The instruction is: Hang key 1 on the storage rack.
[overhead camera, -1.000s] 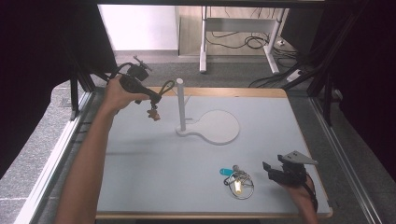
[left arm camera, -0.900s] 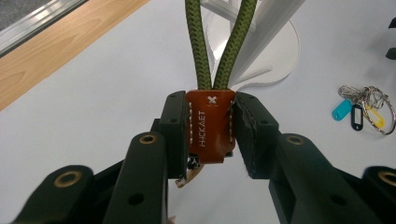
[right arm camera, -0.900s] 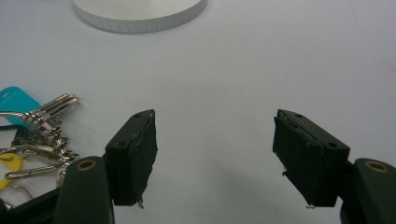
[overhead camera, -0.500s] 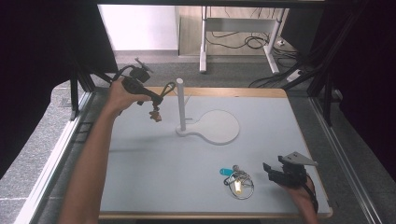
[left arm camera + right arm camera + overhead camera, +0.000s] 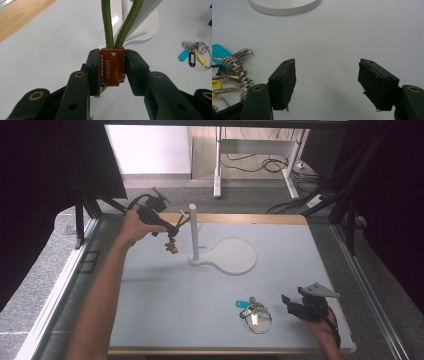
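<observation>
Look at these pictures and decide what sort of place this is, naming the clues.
Probably a lab or workshop bench set up for recording. A pale work table stands on a grey floor, dark curtains hang at both sides, and loose cables run beneath a desk frame behind.

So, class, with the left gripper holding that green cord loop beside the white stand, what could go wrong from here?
1. The left gripper pinches only the brown leather tab, so the green cord loop might slip free.
2. The loop sits close to the white stand; a snag could tip it.
3. The right gripper rests open beside the key bunch and could nudge it.
</observation>
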The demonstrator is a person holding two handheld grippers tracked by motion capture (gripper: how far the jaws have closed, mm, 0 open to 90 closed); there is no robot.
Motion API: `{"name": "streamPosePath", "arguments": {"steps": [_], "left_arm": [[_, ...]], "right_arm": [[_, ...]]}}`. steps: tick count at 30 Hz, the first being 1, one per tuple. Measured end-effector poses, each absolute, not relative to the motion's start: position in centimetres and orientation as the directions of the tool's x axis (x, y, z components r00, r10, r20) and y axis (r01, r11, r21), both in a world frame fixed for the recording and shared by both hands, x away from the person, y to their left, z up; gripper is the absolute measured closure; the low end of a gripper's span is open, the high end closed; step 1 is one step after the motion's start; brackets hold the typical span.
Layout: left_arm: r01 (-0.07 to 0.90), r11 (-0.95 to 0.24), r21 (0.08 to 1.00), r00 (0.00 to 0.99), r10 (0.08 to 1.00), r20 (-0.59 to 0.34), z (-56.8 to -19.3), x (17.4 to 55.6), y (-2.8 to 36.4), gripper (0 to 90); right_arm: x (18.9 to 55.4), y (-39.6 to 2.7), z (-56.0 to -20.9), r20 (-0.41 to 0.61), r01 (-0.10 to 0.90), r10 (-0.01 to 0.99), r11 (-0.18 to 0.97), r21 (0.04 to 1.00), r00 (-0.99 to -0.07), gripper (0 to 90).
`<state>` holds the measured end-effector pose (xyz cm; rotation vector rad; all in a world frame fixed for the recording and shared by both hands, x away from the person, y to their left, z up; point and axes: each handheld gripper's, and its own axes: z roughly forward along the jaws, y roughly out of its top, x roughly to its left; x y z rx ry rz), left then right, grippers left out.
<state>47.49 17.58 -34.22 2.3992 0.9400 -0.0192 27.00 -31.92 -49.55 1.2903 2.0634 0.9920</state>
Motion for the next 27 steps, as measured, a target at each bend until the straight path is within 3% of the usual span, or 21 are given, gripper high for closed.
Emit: {"name": "streamPosePath", "arguments": {"steps": [27], "left_arm": [[0.621, -0.613, 0.489, 0.759, 0.625, -0.181, -35.7, 46.2, 16.0, 62.7]], "right_arm": [[26.8, -32.1, -49.2, -0.034, 0.527, 0.908, 0.273, 0.805, -0.418, 31.0]]}}
